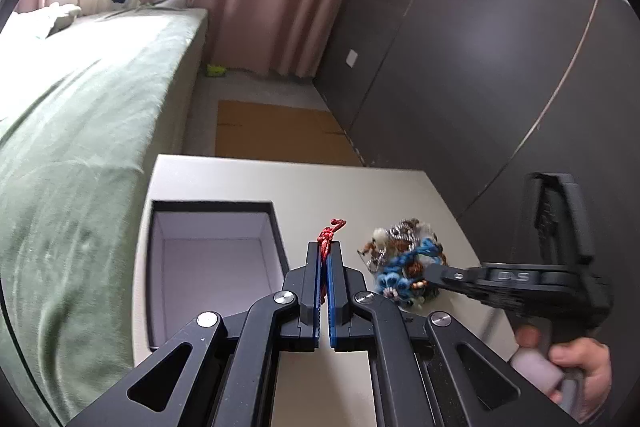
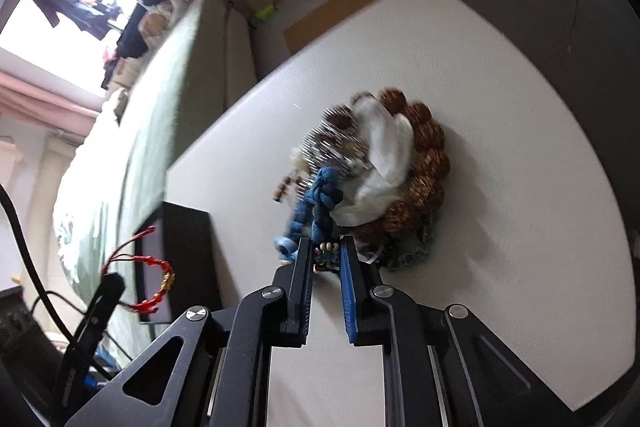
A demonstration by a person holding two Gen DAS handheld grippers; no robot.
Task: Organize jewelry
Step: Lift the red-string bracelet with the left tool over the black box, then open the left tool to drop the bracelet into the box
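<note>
Left tongs (image 1: 325, 259): pressed together, pinching the red cord bracelet (image 2: 154, 283); in the right wrist view it hangs from them at the left, beside the black box (image 1: 212, 259). That box sits open on the left part of the white desk (image 1: 312, 183), near the green bed (image 1: 80, 115).

Right tongs (image 2: 326, 253): narrowed about a small beaded piece (image 2: 326, 251) at the near edge of the jewelry pile (image 2: 376, 171); whether the pads press it cannot be told. Pile location: mid-desk, right of the box. Contents: brown bead bracelet (image 2: 428, 163), blue knotted cord (image 2: 320, 199), white fabric (image 2: 388, 147), silver chain (image 2: 328, 143). A hand (image 1: 576, 363) grips the right tongs' handle.
</note>
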